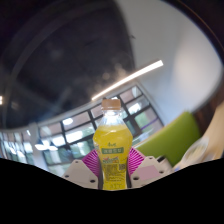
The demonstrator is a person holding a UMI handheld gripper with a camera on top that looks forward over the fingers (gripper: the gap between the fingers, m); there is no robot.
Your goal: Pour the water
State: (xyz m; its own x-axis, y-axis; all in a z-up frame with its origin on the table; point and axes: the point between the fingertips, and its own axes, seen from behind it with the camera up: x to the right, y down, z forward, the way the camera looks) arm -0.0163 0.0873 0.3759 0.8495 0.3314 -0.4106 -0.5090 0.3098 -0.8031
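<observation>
- A bottle (112, 150) of yellow liquid stood upright in the lower centre of the frame, its pale cap at the top and a green-and-white label round its middle.
- The gripper (113, 165) had its fingers closed on the bottle; a pink pad (92, 160) pressed against its left side and another against its right, at label height.
- The view behind showed a ceiling with a long light strip (128, 80) in the upper right, windows (75, 128) across the middle, and a green surface (170, 135) at the right. No table appeared beneath the bottle, so it was judged to be lifted and carried.
- No cup or other receiving vessel was visible anywhere in the frame.
- Step in hand, as judged: bottle grasped and raised, pouring not yet begun.
- The cap appeared to be on; whether it was sealed could not be told.
- Next move, as judged: bring the bottle over a vessel, confirm the cap is off, then tilt slowly with a firm grip.
</observation>
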